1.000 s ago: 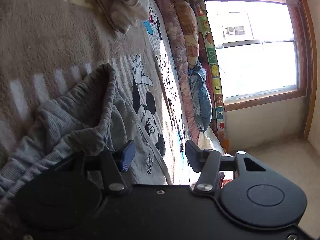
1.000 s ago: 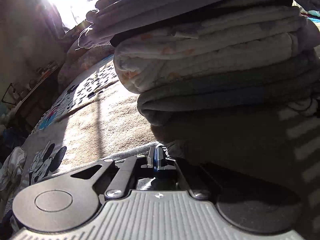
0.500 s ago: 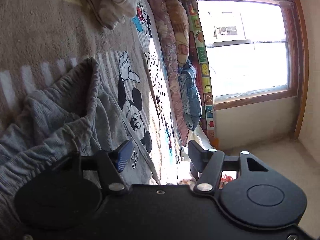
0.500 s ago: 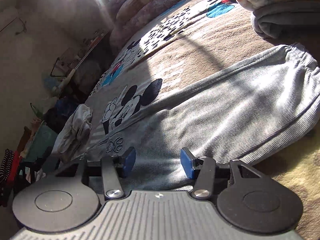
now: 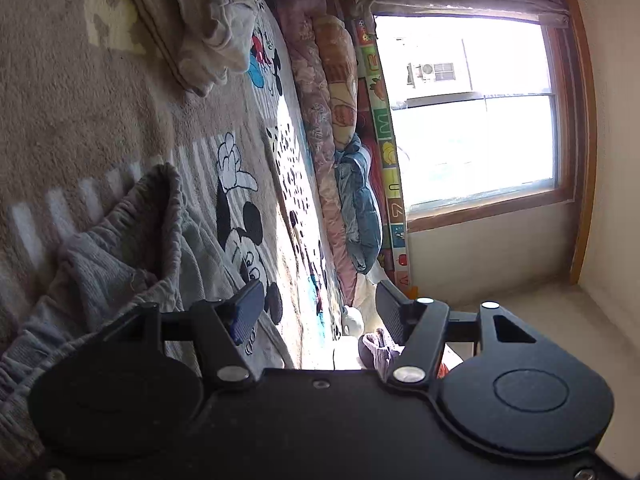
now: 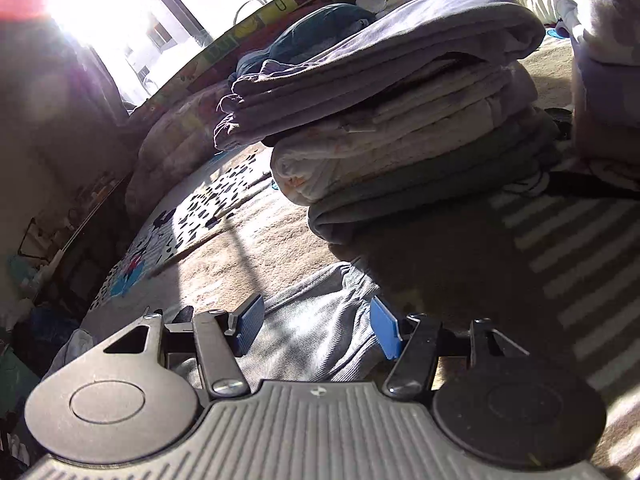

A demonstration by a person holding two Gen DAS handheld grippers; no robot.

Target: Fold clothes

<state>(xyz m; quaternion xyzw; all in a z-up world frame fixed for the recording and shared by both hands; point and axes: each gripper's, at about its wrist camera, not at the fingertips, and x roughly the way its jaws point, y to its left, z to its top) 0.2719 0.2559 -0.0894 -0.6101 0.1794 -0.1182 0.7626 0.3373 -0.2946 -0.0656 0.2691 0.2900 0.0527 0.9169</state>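
A cartoon-mouse blanket (image 5: 240, 184) covers the bed, with a sunlit window (image 5: 476, 108) beyond it. A stack of folded clothes (image 6: 400, 128) sits on the blanket. The grey ribbed garment (image 6: 320, 332) lies rumpled just before both grippers. The left gripper (image 5: 316, 312) and right gripper (image 6: 316, 324) hover low, jaws spread, holding nothing.
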